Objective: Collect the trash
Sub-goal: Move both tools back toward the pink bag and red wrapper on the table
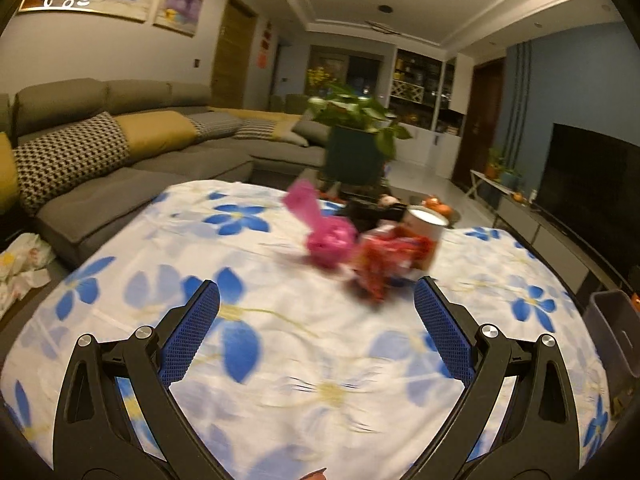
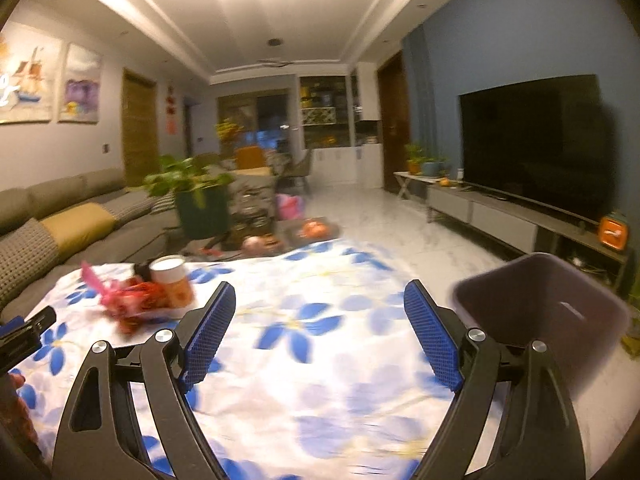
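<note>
Left hand-held gripper [image 1: 316, 294]: jaws spread wide, holding nothing, above the flowered cloth [image 1: 280, 344] on the worktop
Right hand-held gripper [image 2: 319, 294]: jaws wide apart, holding nothing
Trash: pink wrapper [image 1: 330, 236] touching a red crumpled wrapper [image 1: 384, 260], with a paper cup [image 1: 426, 232] just behind, all ahead of the left jaws
Bin [image 2: 540, 312]: dark, open, beside the worktop's right edge
</note>
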The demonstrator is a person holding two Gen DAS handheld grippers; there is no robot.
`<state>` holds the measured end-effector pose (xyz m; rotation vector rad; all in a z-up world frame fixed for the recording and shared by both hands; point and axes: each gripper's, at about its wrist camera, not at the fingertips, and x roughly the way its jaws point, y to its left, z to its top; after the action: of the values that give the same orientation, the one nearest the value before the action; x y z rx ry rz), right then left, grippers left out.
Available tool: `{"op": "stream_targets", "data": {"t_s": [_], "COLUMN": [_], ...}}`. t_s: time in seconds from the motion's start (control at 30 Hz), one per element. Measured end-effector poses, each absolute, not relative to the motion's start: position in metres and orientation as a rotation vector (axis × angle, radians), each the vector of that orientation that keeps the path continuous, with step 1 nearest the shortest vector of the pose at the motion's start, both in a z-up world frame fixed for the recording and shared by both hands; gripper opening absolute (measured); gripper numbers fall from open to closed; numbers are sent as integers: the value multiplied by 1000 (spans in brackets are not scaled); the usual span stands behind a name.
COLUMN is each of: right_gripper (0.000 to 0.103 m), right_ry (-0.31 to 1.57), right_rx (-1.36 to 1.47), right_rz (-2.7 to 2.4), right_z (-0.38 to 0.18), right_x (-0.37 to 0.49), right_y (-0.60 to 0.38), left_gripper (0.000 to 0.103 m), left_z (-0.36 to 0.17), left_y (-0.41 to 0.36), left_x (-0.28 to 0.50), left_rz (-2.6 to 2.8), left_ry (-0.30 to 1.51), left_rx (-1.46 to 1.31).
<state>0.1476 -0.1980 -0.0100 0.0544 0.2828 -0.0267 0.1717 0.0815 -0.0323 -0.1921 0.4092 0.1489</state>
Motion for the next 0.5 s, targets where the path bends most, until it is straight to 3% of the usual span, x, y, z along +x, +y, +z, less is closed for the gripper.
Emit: {"op": "stream_targets", "data": {"t_s": [0.5], "right_gripper": [84], "right_ry": [333], "right_rx": [-70], "right_rz": [199], "right_z": [-24], "right_x": [218], "right_y": [-60], "left_gripper": [96], "left_z": [-28], "left_y": [159], "left_x": [189], "left_rz": [305], "left_ry": [376], "left_rx": [-237]}}
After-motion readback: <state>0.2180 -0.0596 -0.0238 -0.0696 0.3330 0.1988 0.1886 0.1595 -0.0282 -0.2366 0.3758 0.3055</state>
